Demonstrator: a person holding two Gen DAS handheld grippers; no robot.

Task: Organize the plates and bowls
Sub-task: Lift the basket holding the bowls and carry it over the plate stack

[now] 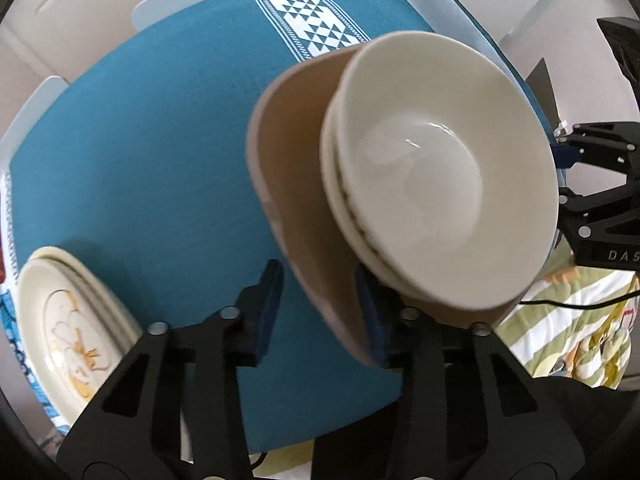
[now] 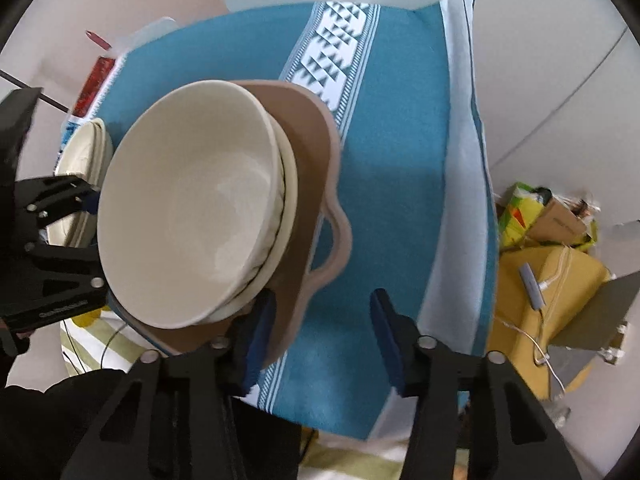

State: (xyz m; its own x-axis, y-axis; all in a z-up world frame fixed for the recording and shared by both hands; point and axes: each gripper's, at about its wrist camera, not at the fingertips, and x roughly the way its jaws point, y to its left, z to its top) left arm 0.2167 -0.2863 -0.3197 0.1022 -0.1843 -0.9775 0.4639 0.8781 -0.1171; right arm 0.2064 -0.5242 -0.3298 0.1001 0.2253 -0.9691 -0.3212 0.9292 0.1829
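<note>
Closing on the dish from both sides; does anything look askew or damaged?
No damage shows. The two cream bowls sit off-centre in the tan dish, crowding the side by the right gripper, whose jaws straddle the handle.

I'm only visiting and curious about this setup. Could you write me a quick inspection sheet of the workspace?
Surface: teal tablecloth with a white patterned band, covering the table.
Job's things: two stacked cream ceramic bowls sit in a tan handled dish; a stack of cream flower-printed plates lies at the table's edge.
Clutter: red packet at the far edge; contents unclear.
Grippers: left gripper jaws straddle the dish's rim, not clamped; right gripper jaws open at the opposite rim.
Cables: black cable over green-striped fabric; white cable on a yellow cardboard box.
Surroundings: pale cupboard doors.
</note>
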